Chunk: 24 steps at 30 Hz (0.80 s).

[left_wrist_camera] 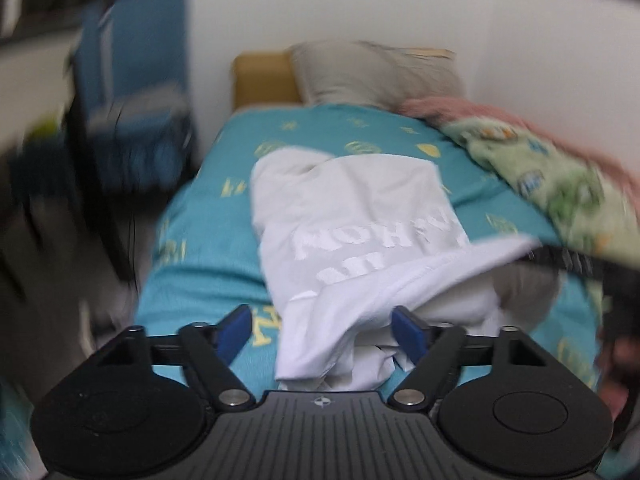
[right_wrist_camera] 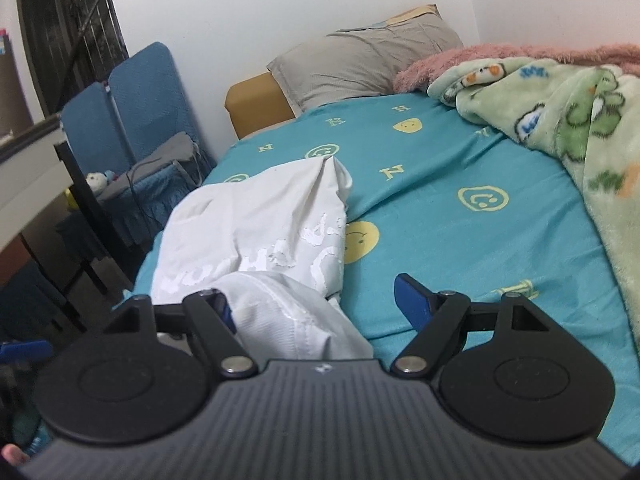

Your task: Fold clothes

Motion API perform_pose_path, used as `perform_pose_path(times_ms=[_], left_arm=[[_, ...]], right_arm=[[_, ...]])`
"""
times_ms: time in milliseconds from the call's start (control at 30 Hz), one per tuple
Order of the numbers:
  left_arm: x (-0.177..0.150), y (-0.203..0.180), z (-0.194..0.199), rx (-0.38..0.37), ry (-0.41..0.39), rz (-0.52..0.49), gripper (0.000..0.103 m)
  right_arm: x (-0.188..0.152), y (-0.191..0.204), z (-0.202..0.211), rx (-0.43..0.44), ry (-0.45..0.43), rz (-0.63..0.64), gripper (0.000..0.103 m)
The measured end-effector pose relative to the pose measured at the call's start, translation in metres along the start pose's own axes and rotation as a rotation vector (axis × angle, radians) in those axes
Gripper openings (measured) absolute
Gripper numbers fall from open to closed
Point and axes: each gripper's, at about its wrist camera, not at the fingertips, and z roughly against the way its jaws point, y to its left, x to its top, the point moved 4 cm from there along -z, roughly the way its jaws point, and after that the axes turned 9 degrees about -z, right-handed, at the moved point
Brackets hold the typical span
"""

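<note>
We see the bed (right_wrist_camera: 460, 184) in its teal smiley-print sheet filling both views, a green blanket (right_wrist_camera: 580, 128) heaped along the right edge and a grey pillow (right_wrist_camera: 360, 64) at top centre. The white shirt (left_wrist_camera: 352, 216) (raised lettering on it) lies crumpled mid-frame. The left gripper (left_wrist_camera: 322, 330) has its fingers spread around shirt cloth; the right gripper (right_wrist_camera: 316, 300) is spread likewise, cloth bunched against its left finger.
</note>
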Motion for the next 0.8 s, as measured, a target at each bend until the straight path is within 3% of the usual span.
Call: perform_pose_path(times_ms=[100,200,267,467,667,733,800], left_arm=[[-0.002,-0.024,-0.004,-0.005,-0.011,-0.130,0.082],[-0.004,-0.038,-0.016,0.045,-0.022,-0.201,0.082],[-0.001,-0.046,-0.025,0.081,-0.074,-0.237,0.083],[-0.002,-0.057,-0.055,0.261,-0.087,-0.315,0.083],[0.007,-0.015,-0.035,0.425,-0.122,-0.100,0.083],[0.012,0.003,-0.017,0.436,-0.167,0.008,0.084],[0.018,0.008,0.005,0.452,-0.235,0.053,0.086]], right_arm=[[0.001,0.000,0.002,0.014,0.001,-0.019,0.078],[0.002,-0.002,0.003,0.021,0.005,-0.042,0.078],[0.001,-0.004,0.002,0.029,0.011,-0.062,0.078],[0.002,-0.005,0.006,0.024,-0.002,-0.080,0.078],[0.009,-0.010,0.015,-0.041,-0.073,-0.082,0.078],[0.013,-0.012,0.021,-0.063,-0.111,-0.088,0.079],[0.017,-0.014,0.028,-0.064,-0.152,-0.101,0.079]])
